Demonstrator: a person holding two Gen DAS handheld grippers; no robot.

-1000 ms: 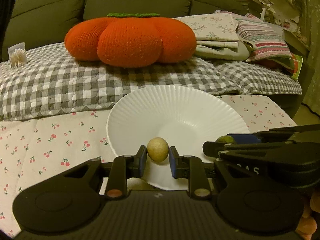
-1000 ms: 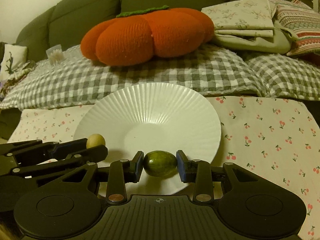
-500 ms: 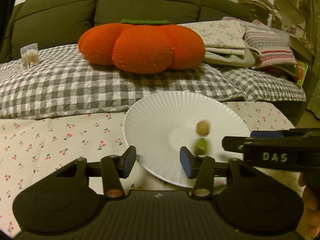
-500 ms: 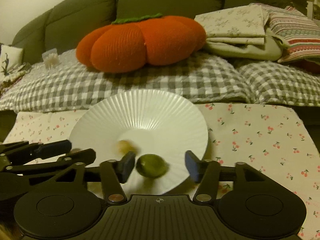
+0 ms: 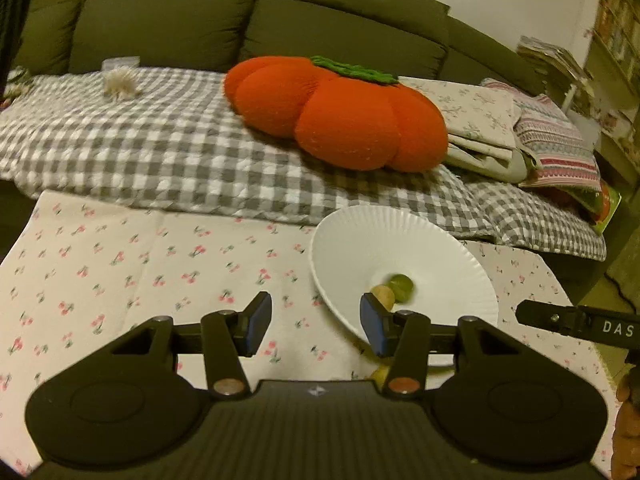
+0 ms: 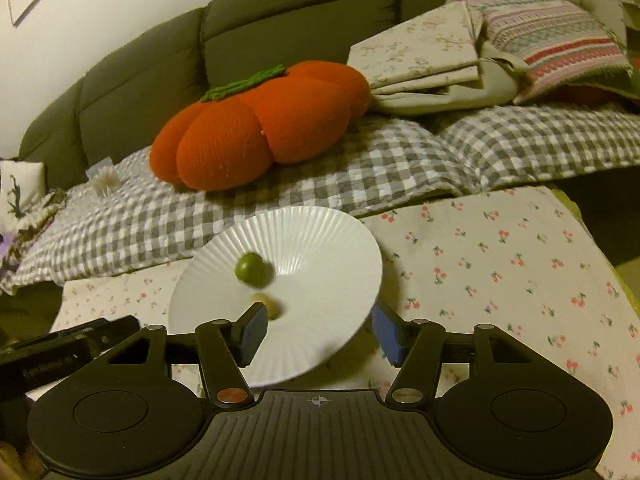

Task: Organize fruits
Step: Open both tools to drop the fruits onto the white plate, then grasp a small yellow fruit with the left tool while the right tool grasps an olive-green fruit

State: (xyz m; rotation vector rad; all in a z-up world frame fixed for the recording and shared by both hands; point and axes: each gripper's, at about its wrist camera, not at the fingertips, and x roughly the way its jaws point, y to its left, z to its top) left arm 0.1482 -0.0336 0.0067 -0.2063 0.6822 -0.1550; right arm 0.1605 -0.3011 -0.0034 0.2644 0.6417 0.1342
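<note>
A white ribbed plate (image 5: pixel 440 264) (image 6: pixel 328 248) rests on the cherry-print cloth. In its hollow lie a small green fruit (image 5: pixel 402 288) (image 6: pixel 250 266) and a small tan fruit (image 5: pixel 383 295) (image 6: pixel 270 306), close together and a little blurred. My left gripper (image 5: pixel 316 322) stands open and empty over the cloth, just left of the plate's near rim. Above that same rim my right gripper (image 6: pixel 320 330) is open with nothing between its blue pads. Each gripper shows at the edge of the other's view: the right gripper (image 5: pixel 576 322), the left gripper (image 6: pixel 68 344).
Behind the cloth a grey checked blanket (image 5: pixel 160 152) covers a green sofa (image 5: pixel 160 20). On it lie an orange pumpkin cushion (image 5: pixel 340 116) (image 6: pixel 256 124) and folded fabrics (image 5: pixel 500 128). A hand (image 5: pixel 626 408) shows at the right edge.
Both grippers have opened and let go of their fruits, which now lie in the plate. Both have drawn back and risen, the left towards the left and the right towards the right.
</note>
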